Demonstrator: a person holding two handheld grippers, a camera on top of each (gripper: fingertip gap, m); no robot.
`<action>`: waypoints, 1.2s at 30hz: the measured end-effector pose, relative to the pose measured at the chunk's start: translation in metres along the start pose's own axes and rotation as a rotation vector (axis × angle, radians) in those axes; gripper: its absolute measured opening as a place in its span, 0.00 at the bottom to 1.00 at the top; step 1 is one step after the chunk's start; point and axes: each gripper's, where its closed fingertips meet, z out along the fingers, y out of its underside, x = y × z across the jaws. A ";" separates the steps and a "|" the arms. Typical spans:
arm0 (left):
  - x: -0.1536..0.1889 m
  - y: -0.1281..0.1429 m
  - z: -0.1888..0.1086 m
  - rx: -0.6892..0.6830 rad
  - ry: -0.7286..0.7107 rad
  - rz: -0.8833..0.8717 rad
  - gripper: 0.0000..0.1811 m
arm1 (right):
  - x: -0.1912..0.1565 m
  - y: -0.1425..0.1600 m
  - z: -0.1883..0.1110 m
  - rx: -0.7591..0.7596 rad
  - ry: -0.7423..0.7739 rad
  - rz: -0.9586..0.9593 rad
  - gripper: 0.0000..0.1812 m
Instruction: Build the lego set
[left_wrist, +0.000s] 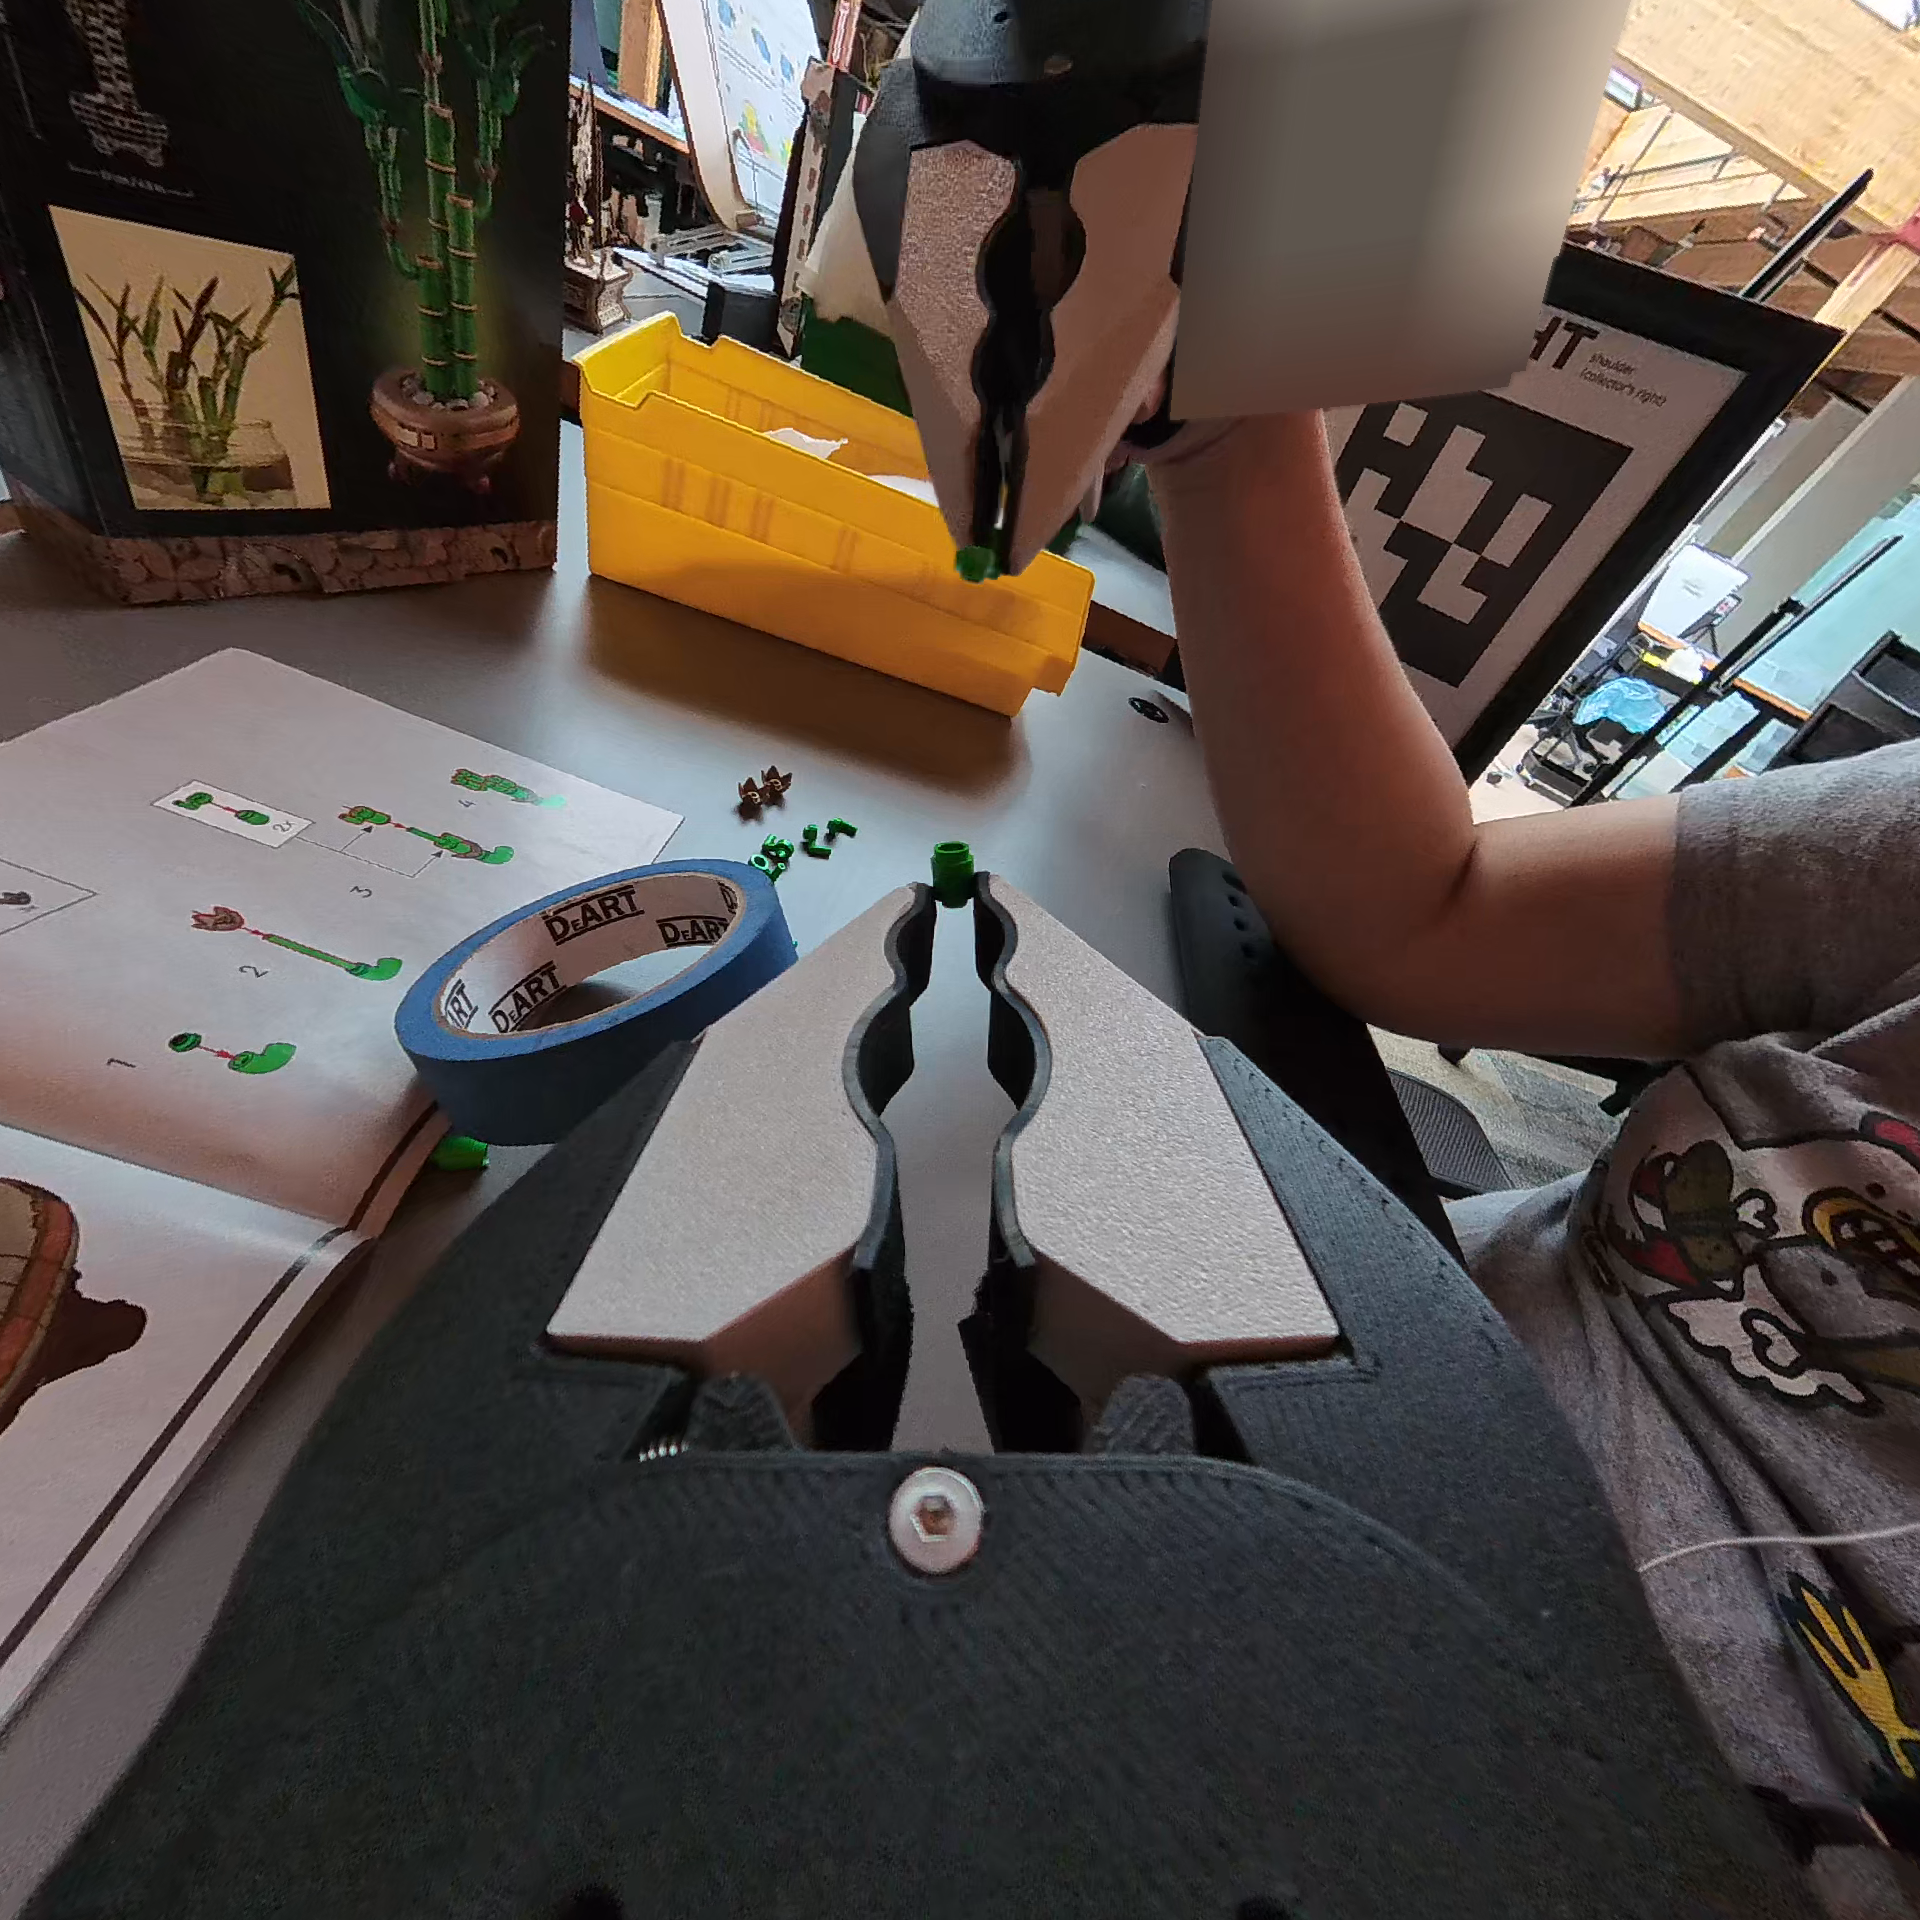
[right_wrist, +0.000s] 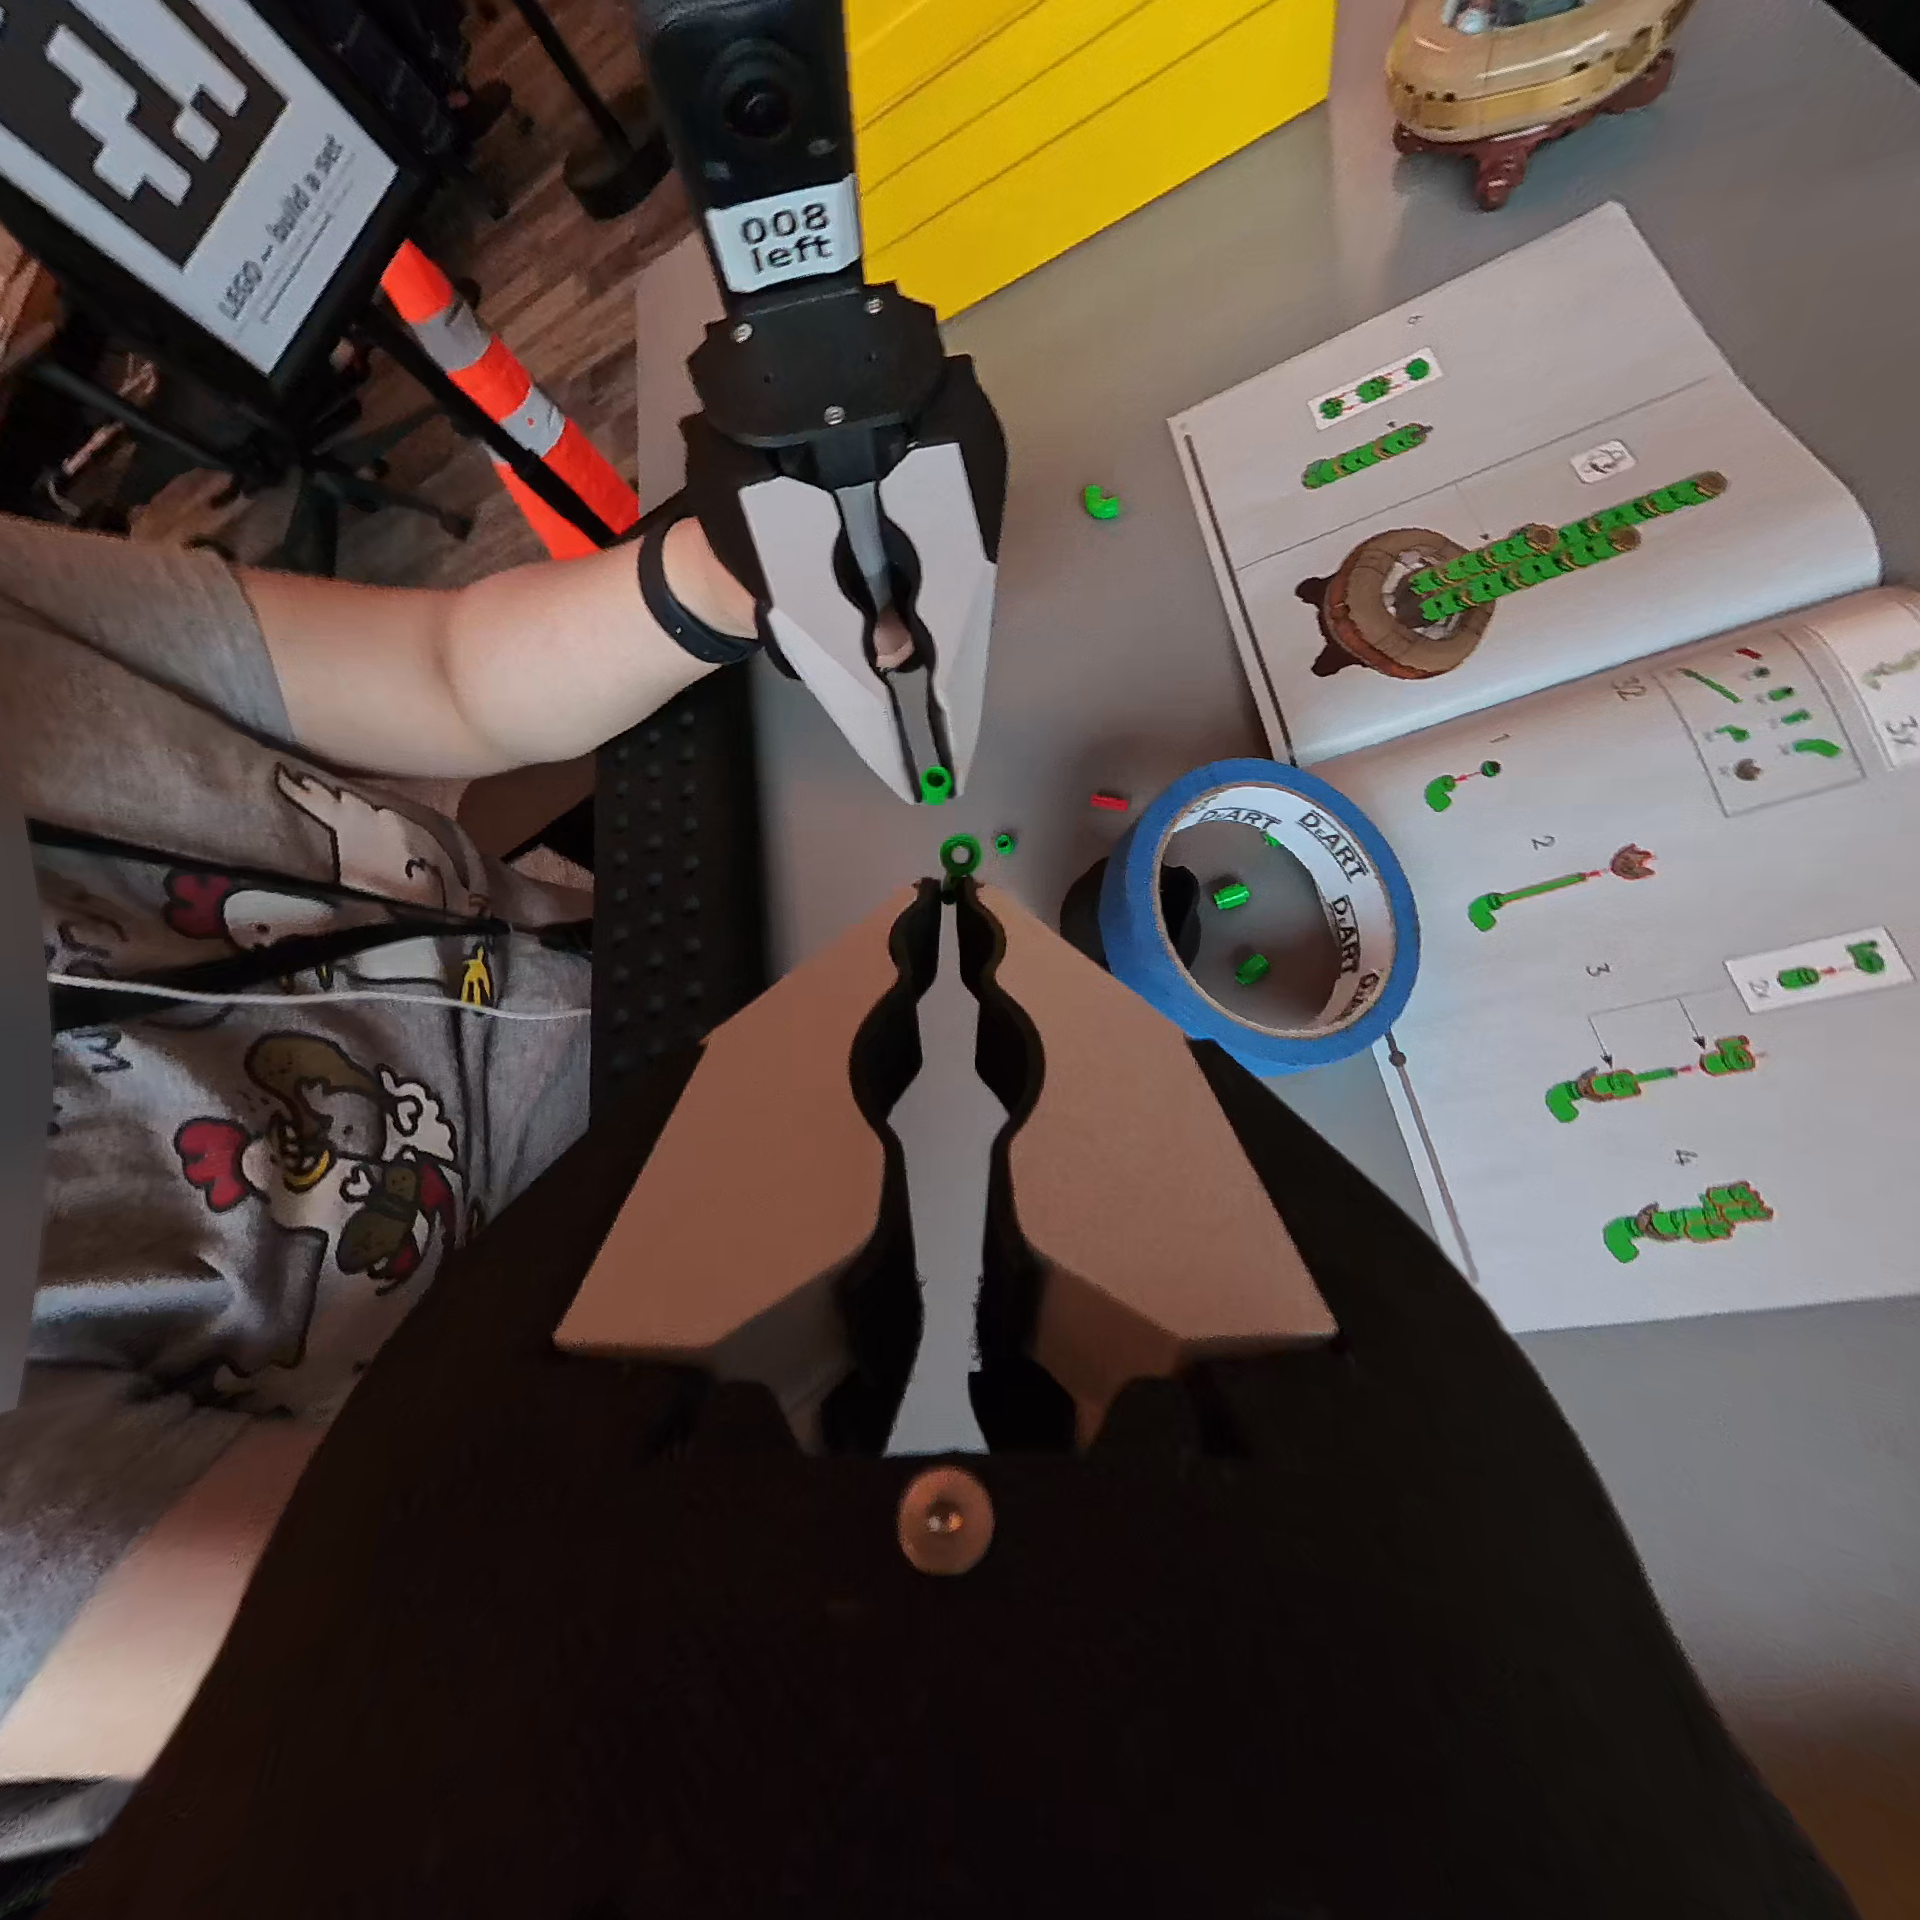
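My left gripper (left_wrist: 951, 896) is shut on a small green round brick (left_wrist: 950, 868) that stands up from its tips. My right gripper (right_wrist: 951, 889) is shut on a small green piece with a ring end (right_wrist: 959, 854). In the left wrist view the right gripper (left_wrist: 987, 556) hangs above, tips down, with its green piece (left_wrist: 975, 563) at the tips. In the right wrist view the left gripper (right_wrist: 935, 790) points at mine, its green brick (right_wrist: 934, 781) a short gap from the ring piece. Both are held above the grey table (left_wrist: 727, 665).
A blue tape roll (right_wrist: 1262, 914) has green pieces inside (right_wrist: 1231, 896). The open instruction booklet (left_wrist: 260, 935) lies left. Loose green (left_wrist: 800, 842) and brown (left_wrist: 764, 790) pieces lie on the table. A yellow bin (left_wrist: 810, 540), the set box (left_wrist: 281, 270) and a brown pot model (right_wrist: 1517, 83) stand behind. There is about 7 cm between the tips of the two grippers.
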 end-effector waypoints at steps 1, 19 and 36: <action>0.000 0.001 0.001 -0.004 0.000 0.000 0.03 | -0.003 0.001 0.003 -0.018 -0.015 -0.032 0.01; -0.002 0.000 -0.003 -0.007 -0.007 0.007 0.03 | -0.003 0.018 0.013 -0.124 -0.033 -0.097 0.01; -0.002 0.001 -0.002 -0.010 -0.003 0.006 0.03 | 0.000 0.022 0.008 -0.126 -0.021 -0.087 0.01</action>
